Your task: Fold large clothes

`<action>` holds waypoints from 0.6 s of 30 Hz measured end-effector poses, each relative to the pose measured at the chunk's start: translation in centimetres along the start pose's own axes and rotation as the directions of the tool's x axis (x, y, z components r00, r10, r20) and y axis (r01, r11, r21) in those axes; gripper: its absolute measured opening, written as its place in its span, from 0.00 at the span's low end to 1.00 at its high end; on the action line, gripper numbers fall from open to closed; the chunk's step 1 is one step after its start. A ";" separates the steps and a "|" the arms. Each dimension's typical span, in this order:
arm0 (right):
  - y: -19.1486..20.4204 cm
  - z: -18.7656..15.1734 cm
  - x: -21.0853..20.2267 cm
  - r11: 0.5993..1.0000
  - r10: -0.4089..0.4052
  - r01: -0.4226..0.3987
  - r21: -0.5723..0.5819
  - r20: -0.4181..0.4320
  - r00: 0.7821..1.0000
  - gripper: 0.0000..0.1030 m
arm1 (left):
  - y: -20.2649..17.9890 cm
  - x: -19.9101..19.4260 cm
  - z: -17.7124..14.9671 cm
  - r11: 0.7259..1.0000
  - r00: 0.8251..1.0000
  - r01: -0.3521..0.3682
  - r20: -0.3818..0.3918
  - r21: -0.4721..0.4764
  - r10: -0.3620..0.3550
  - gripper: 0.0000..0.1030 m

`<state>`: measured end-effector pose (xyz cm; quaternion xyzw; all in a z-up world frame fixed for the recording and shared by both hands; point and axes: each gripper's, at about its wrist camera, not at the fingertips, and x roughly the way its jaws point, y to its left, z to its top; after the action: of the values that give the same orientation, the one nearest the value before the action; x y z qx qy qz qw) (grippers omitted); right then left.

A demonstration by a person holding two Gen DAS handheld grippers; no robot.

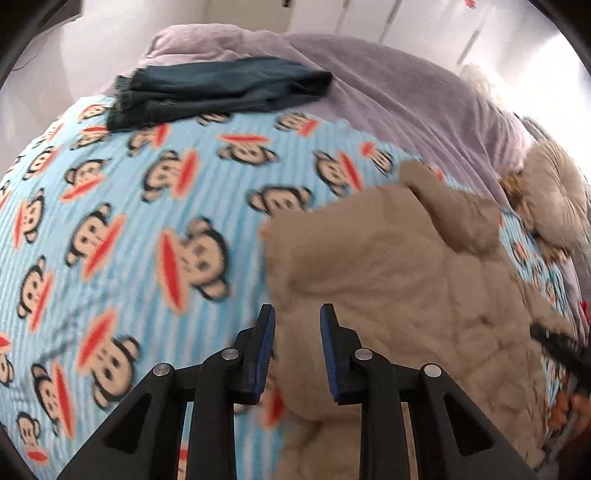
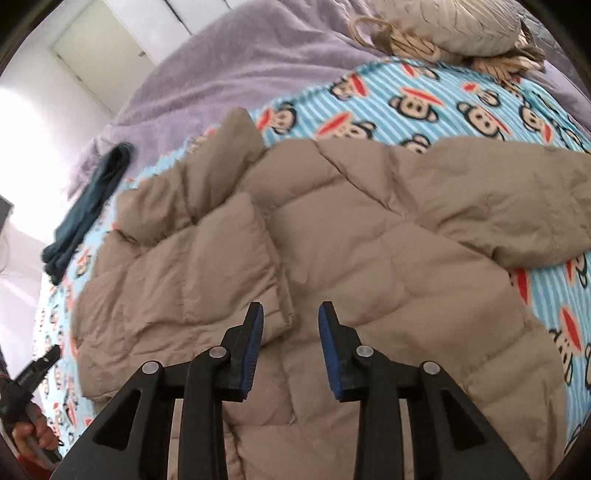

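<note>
A large tan quilted puffer jacket (image 2: 351,236) lies spread on a blue monkey-print blanket (image 2: 424,107) on the bed. One side panel (image 2: 207,266) is folded over its body and a sleeve (image 2: 509,206) stretches to the right. My right gripper (image 2: 291,325) is open and empty, just above the jacket's middle. My left gripper (image 1: 297,328) is open and empty over the jacket's left edge (image 1: 388,280). The left gripper also shows at the far left of the right wrist view (image 2: 48,360).
A folded dark teal garment (image 1: 221,88) lies at the far edge of the blanket (image 1: 129,221); it also shows in the right wrist view (image 2: 88,210). A lilac blanket (image 2: 240,55) covers the back of the bed. A beige pillow (image 2: 461,26) sits at the head.
</note>
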<state>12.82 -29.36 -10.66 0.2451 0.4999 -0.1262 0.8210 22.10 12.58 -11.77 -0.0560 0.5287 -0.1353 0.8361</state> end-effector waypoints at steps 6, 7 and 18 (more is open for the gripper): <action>1.7 -0.4 4.0 0.997 0.016 -0.022 -0.077 -0.074 0.997 0.31 | -1.5 5.0 -3.4 0.992 0.990 -0.122 -0.067 0.043 0.124 0.26; 1.5 -0.8 5.3 0.998 -0.010 0.003 -0.065 -0.105 0.994 0.31 | -1.4 5.3 -3.5 0.992 0.991 -0.119 -0.062 0.037 0.121 0.26; -3.3 -2.1 2.5 0.995 0.052 -0.036 0.095 -0.169 0.984 0.32 | -3.9 2.2 -3.4 0.988 0.984 -0.151 -0.093 0.036 0.154 0.27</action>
<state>10.89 -30.94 -14.62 0.3034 0.5568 -0.1092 0.7655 19.27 8.39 -14.30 0.0032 0.5688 -0.0810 0.8184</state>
